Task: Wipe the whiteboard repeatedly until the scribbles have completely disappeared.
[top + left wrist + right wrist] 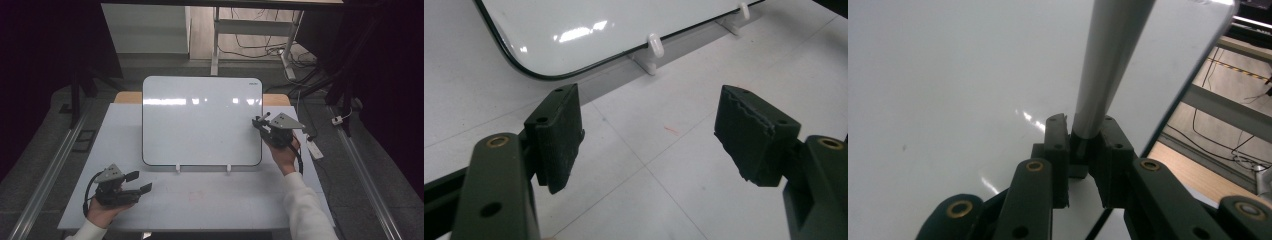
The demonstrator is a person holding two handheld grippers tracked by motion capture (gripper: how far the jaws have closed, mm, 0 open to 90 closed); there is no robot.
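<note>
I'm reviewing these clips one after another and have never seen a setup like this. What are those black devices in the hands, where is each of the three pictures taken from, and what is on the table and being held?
A person sits at a white table and holds a hand-operated two-jaw gripper in each hand; no robot arm is involved. The high view looks down from above the person's side. The other two pictures come from small cameras riding on the grippers, looking along their black jaws.

A whiteboard stands propped on the table in two small white clips.

The left gripper rests low near the table's front left, jaws apart with nothing between them. The right gripper is raised at the whiteboard's right edge, jaws closed on a grey marker pen that points toward the board. No writing is visible on the board.
</note>
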